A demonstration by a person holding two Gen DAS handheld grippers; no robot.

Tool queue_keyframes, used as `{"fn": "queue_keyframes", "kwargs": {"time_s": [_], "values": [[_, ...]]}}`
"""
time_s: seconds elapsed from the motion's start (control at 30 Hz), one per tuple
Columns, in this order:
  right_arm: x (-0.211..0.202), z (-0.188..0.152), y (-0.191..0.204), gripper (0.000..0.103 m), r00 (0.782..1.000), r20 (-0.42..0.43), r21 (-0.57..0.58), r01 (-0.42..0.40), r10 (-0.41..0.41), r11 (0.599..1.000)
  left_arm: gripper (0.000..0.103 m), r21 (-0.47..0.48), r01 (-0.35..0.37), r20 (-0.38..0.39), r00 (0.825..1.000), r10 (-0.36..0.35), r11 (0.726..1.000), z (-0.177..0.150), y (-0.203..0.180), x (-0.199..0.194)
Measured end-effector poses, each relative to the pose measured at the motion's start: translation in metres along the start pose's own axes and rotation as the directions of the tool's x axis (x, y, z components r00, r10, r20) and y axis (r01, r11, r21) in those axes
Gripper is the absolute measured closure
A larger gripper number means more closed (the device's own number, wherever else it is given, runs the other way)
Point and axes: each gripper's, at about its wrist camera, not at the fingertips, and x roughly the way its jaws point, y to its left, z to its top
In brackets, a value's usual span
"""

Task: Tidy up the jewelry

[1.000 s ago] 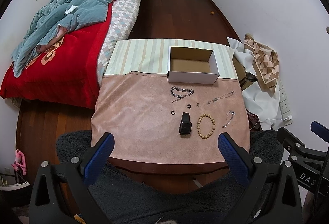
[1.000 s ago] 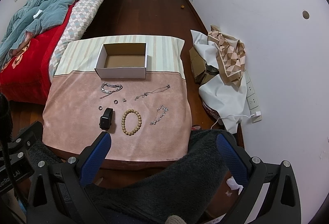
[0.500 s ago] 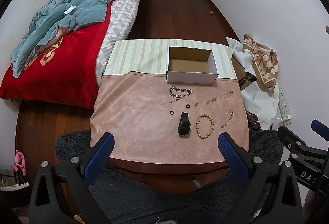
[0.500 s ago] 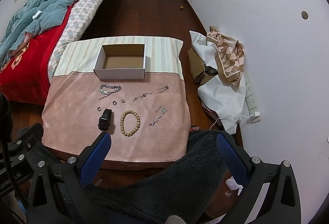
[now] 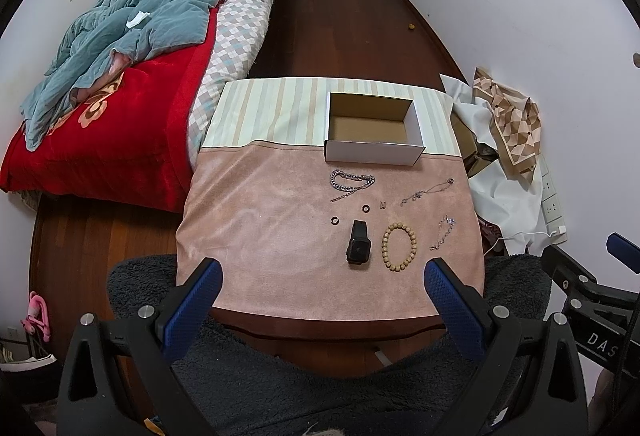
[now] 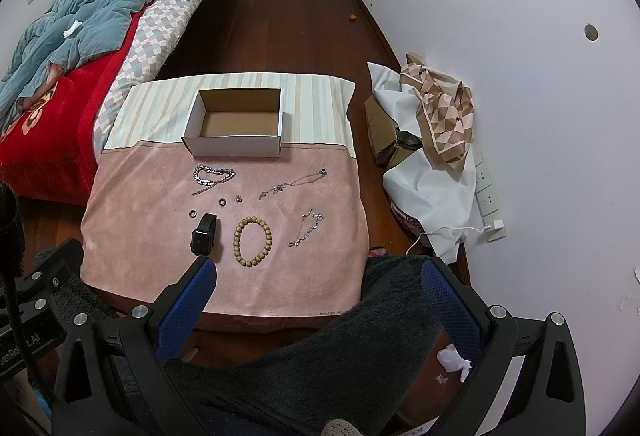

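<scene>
Fingers (image 5: pixel 200 286) of both grippers stand wide apart, holding nothing, short of the counter (image 5: pixel 260 236). Ahead lies an open cardboard box (image 5: pixel 374 155); nearer, a silver chain (image 5: pixel 351 181), a black watch (image 5: pixel 359 246), a wooden bead bracelet (image 5: pixel 399 246) and two small dark rings (image 5: pixel 334 220).

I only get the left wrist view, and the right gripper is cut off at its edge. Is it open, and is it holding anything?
Observer: The right gripper is open, with nothing between its fingers.
Operator: Anything on the floor beneath it?
Observer: A crumpled white tissue lies there, near the right finger.
Operator: Any marking on the mat's near edge?
Observer: Small print near the right corner, too small to read.
</scene>
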Motion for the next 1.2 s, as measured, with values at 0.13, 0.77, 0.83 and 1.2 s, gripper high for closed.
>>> {"fn": "queue_keyframes", "kwargs": {"time_s": [0.13,0.77,0.83,1.2], "values": [[-0.001,0.002,-0.001,0.000,1.000,0.002,-0.003,0.000,0.000,1.000,0.000,-0.001,0.000,0.000,1.000,0.000,1.000,0.000,0.001,0.000],[0.009,0.011,-0.008,0.000,1.000,0.001,0.012,0.007,-0.007,1.000,0.000,0.002,-0.029,0.004,1.000,0.029,1.000,0.003,-0.003,0.008],[0.021,0.013,-0.011,0.000,1.000,-0.005,0.022,0.012,-0.012,1.000,0.000,0.003,-0.052,-0.004,0.999,0.052,0.999,0.005,-0.004,0.021],[0.134,0.022,-0.017,0.000,0.992,-0.128,0.074,0.025,-0.016,0.997,0.000,0.058,-0.161,-0.047,0.985,0.164,0.985,0.019,-0.008,0.118]]}}
